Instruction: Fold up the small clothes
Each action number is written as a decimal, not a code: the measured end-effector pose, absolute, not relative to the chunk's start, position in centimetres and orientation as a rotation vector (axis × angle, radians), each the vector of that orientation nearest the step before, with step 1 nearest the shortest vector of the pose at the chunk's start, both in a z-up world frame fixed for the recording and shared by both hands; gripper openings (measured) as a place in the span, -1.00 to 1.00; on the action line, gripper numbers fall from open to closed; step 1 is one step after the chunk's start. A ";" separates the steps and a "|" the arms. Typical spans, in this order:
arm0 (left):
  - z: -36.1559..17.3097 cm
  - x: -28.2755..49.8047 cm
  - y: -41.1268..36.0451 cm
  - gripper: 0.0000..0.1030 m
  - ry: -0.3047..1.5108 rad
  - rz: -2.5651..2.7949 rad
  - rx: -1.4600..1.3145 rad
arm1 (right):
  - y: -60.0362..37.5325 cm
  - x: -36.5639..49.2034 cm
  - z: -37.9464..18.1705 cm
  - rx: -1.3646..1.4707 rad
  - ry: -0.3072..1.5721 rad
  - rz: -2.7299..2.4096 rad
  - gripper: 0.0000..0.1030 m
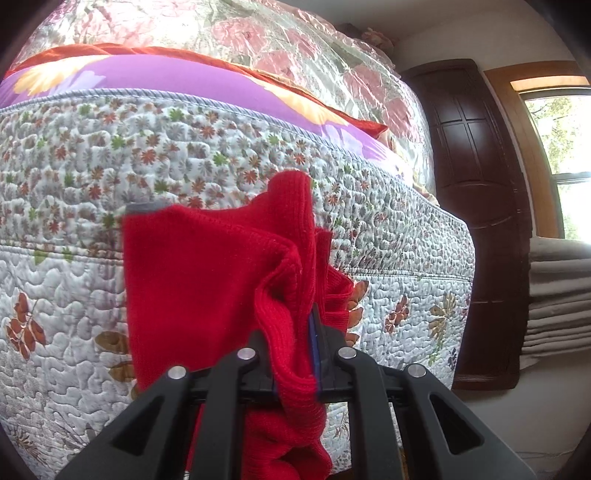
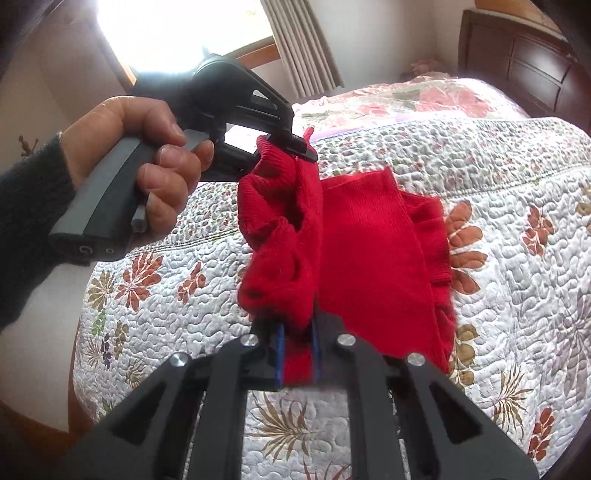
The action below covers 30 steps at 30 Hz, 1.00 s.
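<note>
Knitwear, red [image 2: 369,236], hangs bunched in the air over the quilt [image 2: 498,177], pinched at one edge by the left gripper [image 2: 301,147] and another by the right gripper [image 2: 297,354]. Spreading seems in hand; next, likely lay it flat.

daylight, bright | window [image 2: 177,33] blown out by glare | fisheye bending, dark corners | near cloth soft

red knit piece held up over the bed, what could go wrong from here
1. The red knit garment hangs bunched between the left hand-held gripper and right hand-held gripper, so a fold may set crooked.
2. Both bite only thick edges; one could slip onto the quilt.
</note>
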State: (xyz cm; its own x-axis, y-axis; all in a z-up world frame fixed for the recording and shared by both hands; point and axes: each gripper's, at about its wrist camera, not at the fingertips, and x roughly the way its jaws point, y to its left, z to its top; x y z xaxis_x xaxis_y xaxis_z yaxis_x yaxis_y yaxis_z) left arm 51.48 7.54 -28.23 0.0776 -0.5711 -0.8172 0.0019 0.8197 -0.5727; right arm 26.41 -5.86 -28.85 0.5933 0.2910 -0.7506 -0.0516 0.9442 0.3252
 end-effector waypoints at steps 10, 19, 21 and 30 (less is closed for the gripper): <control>-31.6 51.0 1.7 -0.77 1.480 -0.379 -0.358 | -10.4 25.8 -32.7 0.390 0.979 0.151 -0.82; -32.4 50.5 -0.7 -0.77 1.479 -0.324 -0.304 | -13.0 24.9 -34.7 0.472 1.006 0.150 -0.84; -32.7 50.5 -1.0 -0.77 1.481 -0.307 -0.298 | -13.6 24.9 -35.1 0.500 1.012 0.152 -0.84; -33.1 49.8 -2.6 -0.77 1.461 -0.245 -0.253 | -15.1 24.4 -35.8 0.531 1.017 0.145 -0.85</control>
